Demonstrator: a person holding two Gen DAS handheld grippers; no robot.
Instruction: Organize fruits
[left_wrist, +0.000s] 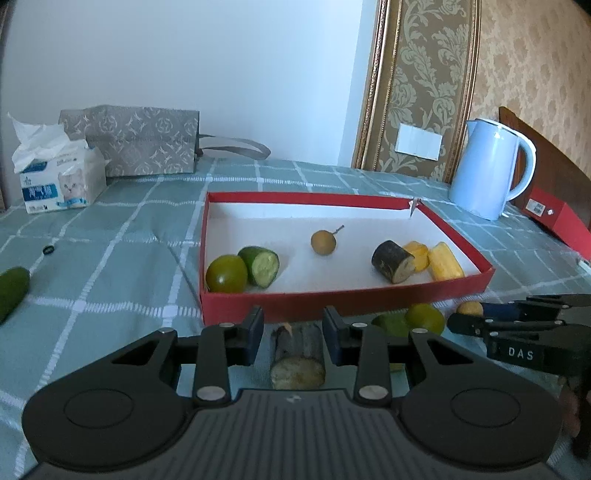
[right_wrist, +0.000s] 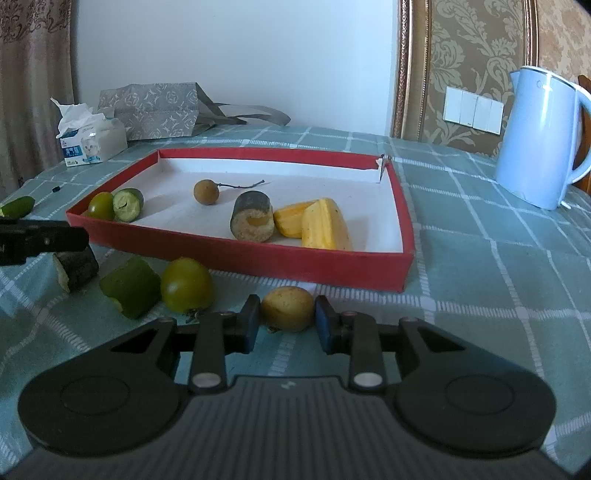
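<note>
A red tray (left_wrist: 332, 201) (right_wrist: 258, 153) holds a green round fruit (left_wrist: 226, 274), a cucumber piece (left_wrist: 260, 266), a longan (left_wrist: 323, 242), a dark cane piece (left_wrist: 392, 261) and yellow fruit slices (left_wrist: 445, 260). In front of the tray, my left gripper (left_wrist: 293, 325) is shut on another dark cane piece (left_wrist: 297, 360) (right_wrist: 75, 271) lying on the cloth. My right gripper (right_wrist: 286, 314) is shut on a small yellow-brown fruit (right_wrist: 287, 308) (left_wrist: 469, 308). Between the two grippers lie a green chunk (right_wrist: 131, 288) and a green round fruit (right_wrist: 186, 284) (left_wrist: 424, 318).
A pale blue kettle (left_wrist: 487, 170) (right_wrist: 539, 140) stands back right beside a red box (left_wrist: 557, 218). A tissue box (left_wrist: 61, 184) and a patterned bag (left_wrist: 140, 142) stand at the back left. A cucumber (left_wrist: 13, 291) (right_wrist: 16, 206) and a small black ring (left_wrist: 48, 250) lie left of the tray.
</note>
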